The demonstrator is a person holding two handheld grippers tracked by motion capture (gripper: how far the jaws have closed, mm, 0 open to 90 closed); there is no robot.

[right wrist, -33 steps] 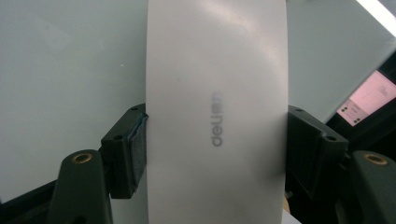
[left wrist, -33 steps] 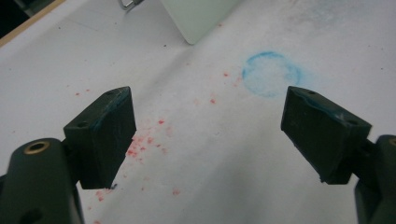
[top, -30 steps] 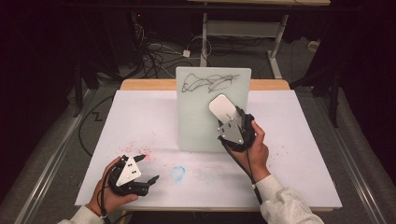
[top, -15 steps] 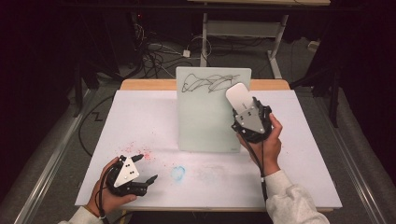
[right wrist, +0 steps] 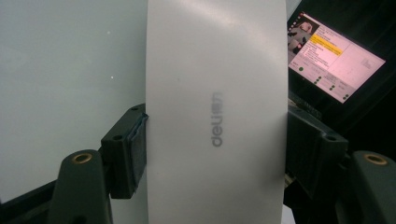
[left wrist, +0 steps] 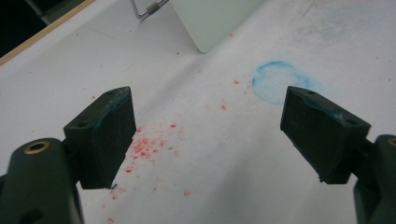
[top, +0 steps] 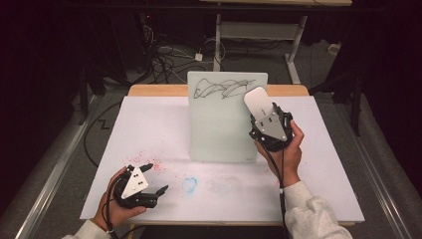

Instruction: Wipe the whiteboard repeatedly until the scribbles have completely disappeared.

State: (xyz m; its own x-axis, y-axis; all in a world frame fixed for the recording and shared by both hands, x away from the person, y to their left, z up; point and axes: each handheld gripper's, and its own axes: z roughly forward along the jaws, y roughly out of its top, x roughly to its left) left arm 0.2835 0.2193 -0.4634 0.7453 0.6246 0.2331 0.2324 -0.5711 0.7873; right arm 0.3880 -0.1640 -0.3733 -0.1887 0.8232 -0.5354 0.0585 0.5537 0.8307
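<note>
Counter (top: 149, 124) takes up most of the frame, board (top: 219, 129) standing at center with black scribbles across its top, none wiped yet by the look of it. Right gripper (top: 263, 112) is clamped on the white eraser (top: 257, 101), held at the board's upper right corner beside the scribbles. Left gripper (top: 155, 178) sits wide open and empty at lower left. Basically all the erasing is left.

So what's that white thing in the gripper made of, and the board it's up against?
The white eraser held by the right gripper looks like smooth matte plastic: even white skin, soft sheen, grey printed logo. The standing board looks like glossy frosted glass or coated whiteboard, pale greenish with rounded corners and black marker scribbles on it; which one, I can't tell.
</note>
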